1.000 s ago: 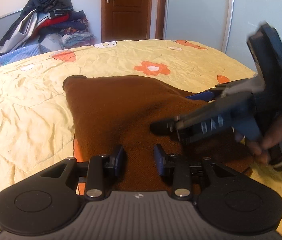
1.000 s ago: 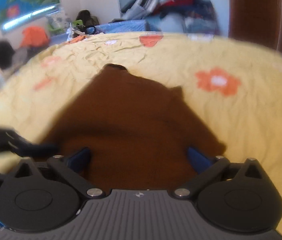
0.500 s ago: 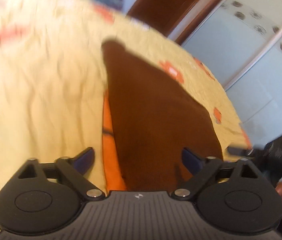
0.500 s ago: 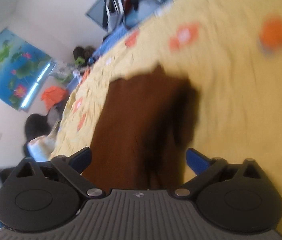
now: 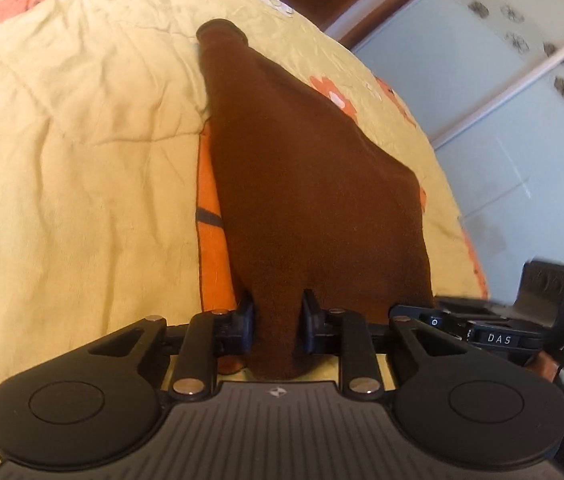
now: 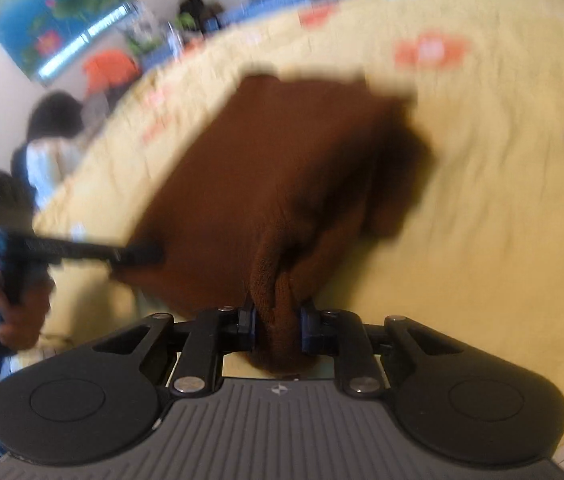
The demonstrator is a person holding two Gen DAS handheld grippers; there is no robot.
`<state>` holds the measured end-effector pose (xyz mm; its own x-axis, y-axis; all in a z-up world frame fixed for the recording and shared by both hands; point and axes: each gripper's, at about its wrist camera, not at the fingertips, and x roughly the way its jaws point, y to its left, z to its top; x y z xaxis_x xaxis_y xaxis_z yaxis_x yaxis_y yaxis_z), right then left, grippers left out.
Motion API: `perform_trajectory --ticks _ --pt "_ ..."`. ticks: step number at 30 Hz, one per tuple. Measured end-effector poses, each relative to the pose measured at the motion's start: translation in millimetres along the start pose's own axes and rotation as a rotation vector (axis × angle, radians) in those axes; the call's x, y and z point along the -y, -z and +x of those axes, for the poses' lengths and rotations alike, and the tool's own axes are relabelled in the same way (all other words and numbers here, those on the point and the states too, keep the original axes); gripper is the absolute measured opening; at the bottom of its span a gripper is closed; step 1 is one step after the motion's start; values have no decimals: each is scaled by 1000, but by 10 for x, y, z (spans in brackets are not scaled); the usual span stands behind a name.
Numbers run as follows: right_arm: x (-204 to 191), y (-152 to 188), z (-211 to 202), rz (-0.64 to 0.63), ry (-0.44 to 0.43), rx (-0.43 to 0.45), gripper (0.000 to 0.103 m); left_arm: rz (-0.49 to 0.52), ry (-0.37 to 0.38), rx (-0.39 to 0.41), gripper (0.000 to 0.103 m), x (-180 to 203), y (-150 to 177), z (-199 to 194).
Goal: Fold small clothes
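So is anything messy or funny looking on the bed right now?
Only a little. The brown garment isn't flat: the left gripper and right gripper each pinch its near edge, so it bunches there. An orange piece pokes out along its left side. Nothing looks spilled or torn.

Brown garment [image 5: 314,200], yellow orange-flowered bedspread [image 5: 81,160]

Both wrist cameras are looking steeply down along their fingers, close over the bed [image 5: 81,160], sharing the brown garment [image 5: 314,200] [image 6: 282,176].
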<state>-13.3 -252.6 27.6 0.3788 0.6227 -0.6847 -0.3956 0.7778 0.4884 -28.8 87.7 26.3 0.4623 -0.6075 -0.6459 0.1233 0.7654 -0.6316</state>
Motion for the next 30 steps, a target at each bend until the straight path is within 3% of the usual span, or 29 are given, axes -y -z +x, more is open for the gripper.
perform_trajectory --ticks 2,3,4,5,6,8,9,10,12,17,20,21,23,25,26,27,30 --pt "128 14 -52 131 -58 23 42 -47 57 -7 46 -81 41 -11" --pt "203 40 -87 204 -120 39 63 -85 110 -13 65 -129 41 -14" --pt "267 53 -95 260 -182 56 82 -138 175 -27 74 -193 34 13" --pt "302 51 -64 304 -227 60 87 -185 221 -41 85 -234 25 51" --pt "349 48 -17 346 -259 49 87 -218 243 -51 84 -253 19 87" --pt "376 3 81 375 -282 35 80 -186 231 -57 81 -176 1 133" --pt "357 -39 139 371 -276 16 70 -155 203 -68 52 -121 -3 154" --pt "339 -73 199 363 -262 -13 48 -123 148 -99 22 -73 -4 181" --pt "261 -115 236 273 -200 -55 26 -92 109 -115 22 -51 29 156" --pt "60 12 4 12 -71 -52 21 6 80 -99 18 -113 144 0" --pt "132 54 3 69 -103 -10 18 43 67 -64 19 -110 168 -15" --pt "173 61 -9 101 -110 -1 21 68 44 -53 24 -58 192 -50" --pt "148 114 -112 152 -82 31 39 114 -66 19 42 96 279 -201" --pt "-13 214 -284 125 30 119 75 192 -191 168 84 293 412 -426" --pt "-101 300 -382 99 91 170 84 238 -235 262 89 398 497 -521" --pt "-187 390 -440 74 143 208 99 293 -270 349 92 510 584 -564" --pt "-374 591 -367 13 269 211 103 417 -322 417 92 792 706 -467"
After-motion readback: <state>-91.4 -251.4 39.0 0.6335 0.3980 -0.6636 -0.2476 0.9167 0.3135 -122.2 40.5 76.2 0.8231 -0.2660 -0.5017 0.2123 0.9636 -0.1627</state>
